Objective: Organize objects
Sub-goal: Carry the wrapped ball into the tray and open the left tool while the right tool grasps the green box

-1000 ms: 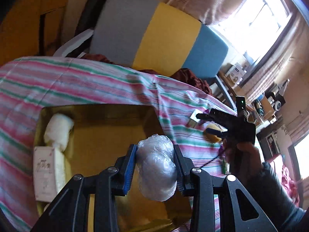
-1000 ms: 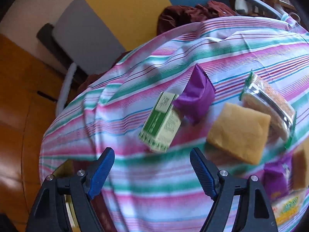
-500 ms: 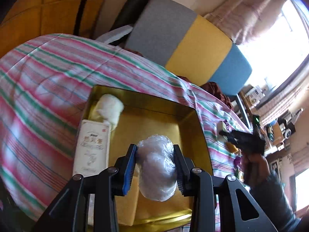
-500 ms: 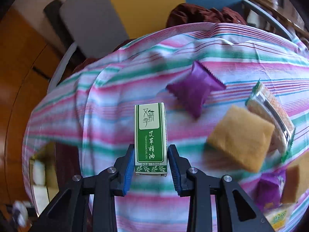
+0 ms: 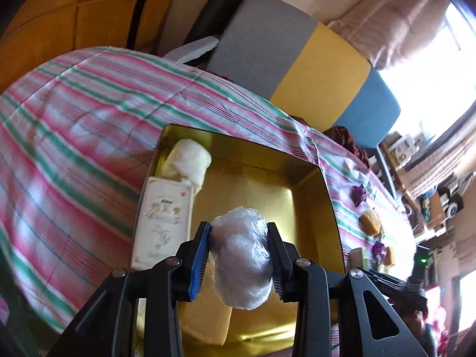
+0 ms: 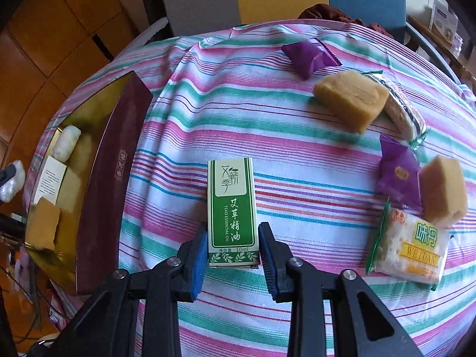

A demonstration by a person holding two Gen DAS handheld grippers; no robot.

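Observation:
My left gripper (image 5: 239, 254) is shut on a white plastic-wrapped bundle (image 5: 242, 257) and holds it over the gold tin box (image 5: 309, 202). In the box lie a white cloth roll (image 5: 189, 159) and a white flat carton (image 5: 165, 218). My right gripper (image 6: 232, 255) is shut on a green and white essential-oil box (image 6: 232, 208), held upright above the striped tablecloth (image 6: 297, 154). The gold box also shows at the left in the right wrist view (image 6: 101, 172), with the left gripper's bundle (image 6: 10, 180) at the frame edge.
On the cloth to the right lie two purple packets (image 6: 309, 56) (image 6: 398, 175), two yellow cake blocks (image 6: 351, 95) (image 6: 443, 190), a clear cracker pack (image 6: 401, 113) and a Weidan snack pack (image 6: 410, 247). A grey, yellow and blue chair (image 5: 297, 59) stands behind the table.
My right gripper closed on the green box and lifted it off the cloth, then drew back with it. My left gripper moved with the bundle over the gold box.

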